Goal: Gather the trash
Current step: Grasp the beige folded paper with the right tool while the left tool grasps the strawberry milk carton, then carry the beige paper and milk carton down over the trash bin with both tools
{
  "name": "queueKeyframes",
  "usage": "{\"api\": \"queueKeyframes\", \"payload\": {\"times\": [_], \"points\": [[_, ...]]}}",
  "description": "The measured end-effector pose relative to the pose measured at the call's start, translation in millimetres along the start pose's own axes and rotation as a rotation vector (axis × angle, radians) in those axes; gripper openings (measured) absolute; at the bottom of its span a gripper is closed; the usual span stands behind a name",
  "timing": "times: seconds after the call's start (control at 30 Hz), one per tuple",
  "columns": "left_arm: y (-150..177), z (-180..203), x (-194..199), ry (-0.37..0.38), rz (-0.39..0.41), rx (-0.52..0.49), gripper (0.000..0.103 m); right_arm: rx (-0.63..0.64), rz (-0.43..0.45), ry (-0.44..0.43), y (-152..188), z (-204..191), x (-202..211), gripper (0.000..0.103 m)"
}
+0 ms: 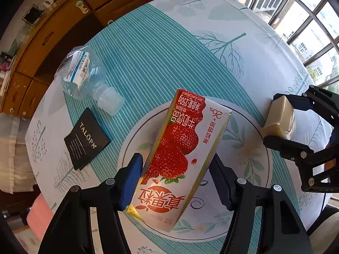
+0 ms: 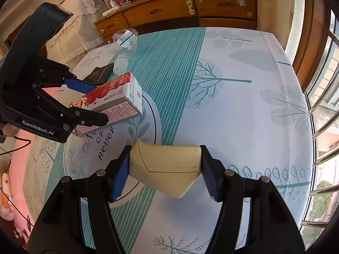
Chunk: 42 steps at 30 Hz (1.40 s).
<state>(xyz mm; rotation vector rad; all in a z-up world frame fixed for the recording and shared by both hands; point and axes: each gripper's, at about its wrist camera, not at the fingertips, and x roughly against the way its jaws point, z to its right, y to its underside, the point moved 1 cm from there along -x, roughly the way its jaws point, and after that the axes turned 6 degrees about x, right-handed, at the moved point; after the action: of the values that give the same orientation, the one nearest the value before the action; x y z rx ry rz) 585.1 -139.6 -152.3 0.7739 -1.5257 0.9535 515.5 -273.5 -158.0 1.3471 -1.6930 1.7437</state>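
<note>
Trash is half gathered, by my reckoning: the left gripper (image 1: 177, 182) clamps the strawberry milk carton (image 1: 180, 154) between its pads, tilted over the plate (image 1: 250, 148), and the right gripper (image 2: 164, 169) squeezes a crushed cream paper cup (image 2: 165, 165) just beside that plate's rim. Ahead and to the left of the left gripper, a crumpled clear bottle (image 1: 89, 80) and a black packet (image 1: 86, 138) lie on the tablecloth (image 1: 159, 63), untouched. No bin shows, so where the held pieces go I cannot tell.
</note>
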Motion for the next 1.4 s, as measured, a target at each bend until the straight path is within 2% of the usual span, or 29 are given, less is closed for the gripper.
{"api": "queueKeyframes", "payload": {"times": [0.17, 0.43, 0.67, 0.97, 1.2, 1.4], "points": [[27, 8, 9, -0.010, 0.013, 0.081, 0.060, -0.033, -0.013, 0.017, 11, -3, 7, 0.059], [95, 22, 39, 0.012, 0.058, 0.206, 0.060, -0.078, -0.019, 0.054, 46, -28, 38, 0.059], [192, 51, 81, 0.037, 0.157, 0.270, 0.060, -0.104, 0.020, 0.095, 89, -82, 90, 0.059], [334, 84, 133, 0.093, 0.259, 0.259, 0.060, -0.100, 0.090, 0.160, 156, -192, 161, 0.059], [439, 93, 151, 0.129, 0.284, 0.283, 0.060, -0.129, 0.113, 0.191, 228, -269, 202, 0.059], [513, 106, 147, 0.125, 0.265, 0.282, 0.060, -0.157, 0.056, 0.182, 289, -311, 214, 0.059]]}}
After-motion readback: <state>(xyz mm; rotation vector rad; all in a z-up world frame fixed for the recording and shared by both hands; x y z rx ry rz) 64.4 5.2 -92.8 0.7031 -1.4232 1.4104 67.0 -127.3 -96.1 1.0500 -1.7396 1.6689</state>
